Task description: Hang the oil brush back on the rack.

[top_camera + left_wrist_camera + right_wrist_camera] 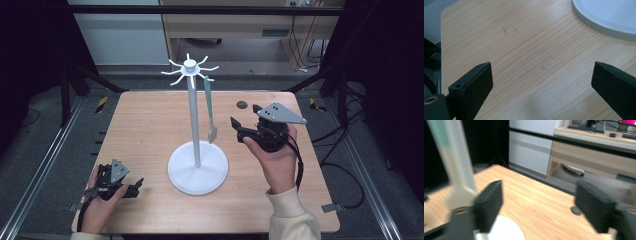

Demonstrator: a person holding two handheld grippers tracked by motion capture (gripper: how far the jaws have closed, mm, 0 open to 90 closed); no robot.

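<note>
Beyond the far edge of the light wooden table [150,130], ahead of the right gripper's jaws, stands a pale wood desk [596,157] with a keyboard [586,128] on top and a white cabinet [531,152] beside it. Grey floor [50,145] with metal rails [40,175] flanks the table, dark curtains [30,45] close both sides, and cables [300,45] hang by the desk.

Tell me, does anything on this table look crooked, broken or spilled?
Nothing stands out. The white stand is upright on the wooden table, and the green utensil hangs straight from one of its hooks. The right gripper, open, is beside it, not touching. No spills or damage show.
</note>
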